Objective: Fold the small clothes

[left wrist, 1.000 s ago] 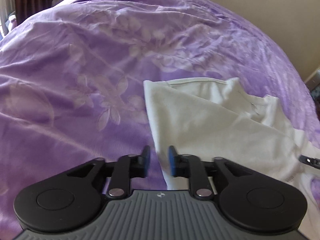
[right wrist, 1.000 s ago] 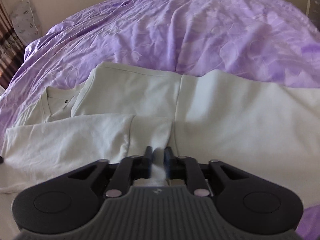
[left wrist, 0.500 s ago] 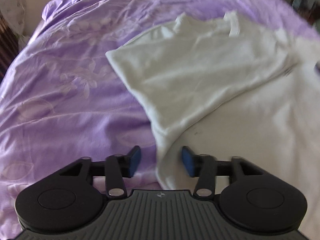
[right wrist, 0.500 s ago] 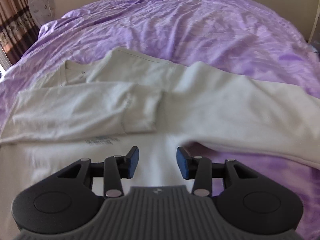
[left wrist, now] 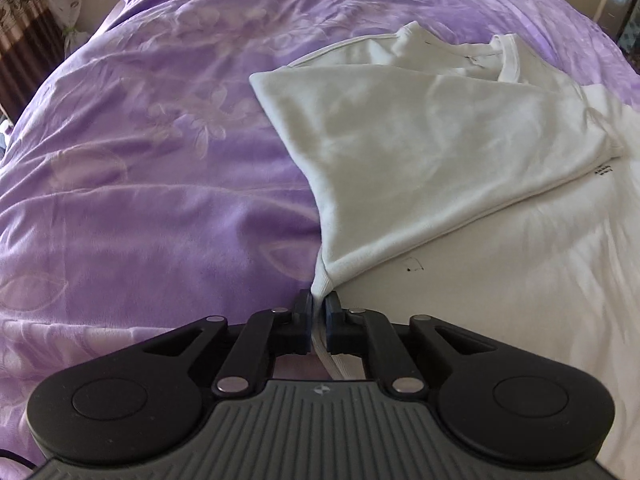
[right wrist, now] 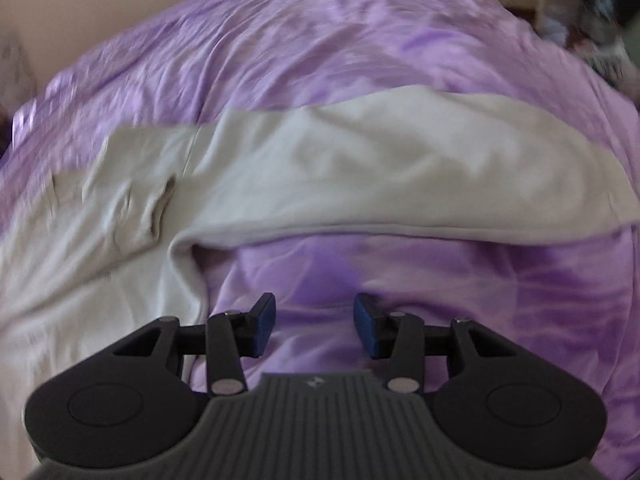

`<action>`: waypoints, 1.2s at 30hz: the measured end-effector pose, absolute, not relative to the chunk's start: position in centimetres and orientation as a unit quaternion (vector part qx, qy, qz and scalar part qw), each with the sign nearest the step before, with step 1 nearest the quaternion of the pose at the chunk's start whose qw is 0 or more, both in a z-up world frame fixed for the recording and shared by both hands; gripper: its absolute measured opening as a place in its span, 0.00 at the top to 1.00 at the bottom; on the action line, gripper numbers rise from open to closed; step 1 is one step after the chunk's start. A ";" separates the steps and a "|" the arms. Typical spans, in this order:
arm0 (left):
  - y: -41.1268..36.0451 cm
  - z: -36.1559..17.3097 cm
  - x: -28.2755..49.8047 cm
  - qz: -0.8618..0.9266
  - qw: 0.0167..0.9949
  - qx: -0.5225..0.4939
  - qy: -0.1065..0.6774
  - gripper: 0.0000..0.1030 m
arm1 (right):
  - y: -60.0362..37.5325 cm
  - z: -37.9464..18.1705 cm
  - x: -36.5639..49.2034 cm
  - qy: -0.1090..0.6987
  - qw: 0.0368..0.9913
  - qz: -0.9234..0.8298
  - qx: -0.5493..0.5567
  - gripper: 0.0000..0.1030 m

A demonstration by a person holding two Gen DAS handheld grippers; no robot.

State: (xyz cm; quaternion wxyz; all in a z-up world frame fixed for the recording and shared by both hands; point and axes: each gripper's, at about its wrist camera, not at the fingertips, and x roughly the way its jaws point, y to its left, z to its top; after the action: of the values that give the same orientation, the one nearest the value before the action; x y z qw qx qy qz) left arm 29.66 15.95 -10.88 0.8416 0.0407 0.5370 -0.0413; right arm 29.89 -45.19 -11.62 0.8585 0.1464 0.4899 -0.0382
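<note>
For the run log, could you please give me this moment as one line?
left gripper: shut on white T-shirt corner | right gripper: open above purple bedspread, holding nothing | fold: unfinished

Both wrist views close, facing forward; shared: shirt (left wrist: 420,152) (right wrist: 360,168), bedspread (left wrist: 140,160) (right wrist: 320,48).

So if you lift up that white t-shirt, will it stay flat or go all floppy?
Probably floppy: the white t-shirt already sags into a soft point where the left tool pinches it. It likely weighs little, since one small pinch gathers it. It shouldn't slide much on the purple bedspread, which looks soft.
</note>
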 end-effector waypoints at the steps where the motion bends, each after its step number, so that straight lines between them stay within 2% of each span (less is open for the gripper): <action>1: 16.1 -10.6 29.6 -0.039 0.842 0.037 0.537 0.82 | -46.5 -11.3 29.6 0.482 0.859 -0.045 0.169 0.61; 4: 17.2 -9.2 29.2 -0.035 0.844 0.011 0.535 0.67 | -51.0 -9.6 28.6 0.446 0.863 -0.081 0.224 0.48; 5: 17.5 -8.8 29.2 -0.031 0.847 0.005 0.531 0.64 | -52.6 -9.1 28.2 0.432 0.863 -0.096 0.242 0.48; 11: 18.0 -7.1 29.5 0.015 0.869 -0.001 0.494 0.64 | -64.2 -8.9 25.8 0.340 0.832 -0.189 0.395 0.48; 16: 17.3 -7.4 31.0 0.047 0.871 -0.042 0.488 0.63 | -70.0 -12.5 24.4 0.326 0.796 -0.255 0.442 0.49; 19: 15.8 -7.7 31.9 0.052 0.870 -0.028 0.489 0.61 | -71.7 -14.3 24.8 0.321 0.786 -0.272 0.454 0.57; 21: 14.7 -8.0 32.4 0.062 0.867 -0.015 0.494 0.61 | -72.5 -15.2 24.9 0.314 0.784 -0.274 0.461 0.67; 22: 14.2 -8.0 32.6 0.063 0.867 -0.007 0.494 0.61 | -72.7 -15.3 25.0 0.311 0.785 -0.274 0.460 0.81; 23: 13.7 -8.0 32.7 0.061 0.868 -0.002 0.493 0.61 | -72.8 -15.3 25.2 0.308 0.788 -0.278 0.455 0.91; 25: 13.2 -7.8 32.7 0.055 0.870 0.004 0.490 0.61 | -72.6 -14.8 25.3 0.301 0.799 -0.281 0.438 0.97; 30: 12.9 -7.1 32.2 0.038 0.878 0.004 0.477 0.63 | -70.2 -9.7 26.3 0.286 0.849 -0.270 0.353 0.98; 36: 13.7 -4.9 30.6 0.027 0.897 -0.017 0.441 0.63 | -62.2 2.0 29.0 0.224 0.914 -0.173 0.292 0.98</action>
State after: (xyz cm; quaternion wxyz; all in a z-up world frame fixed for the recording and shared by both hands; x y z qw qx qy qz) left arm 30.56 13.71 -4.92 0.8968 -0.0166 0.4413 0.0275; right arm 29.03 -62.17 1.95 0.9136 0.2918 0.2242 -0.1733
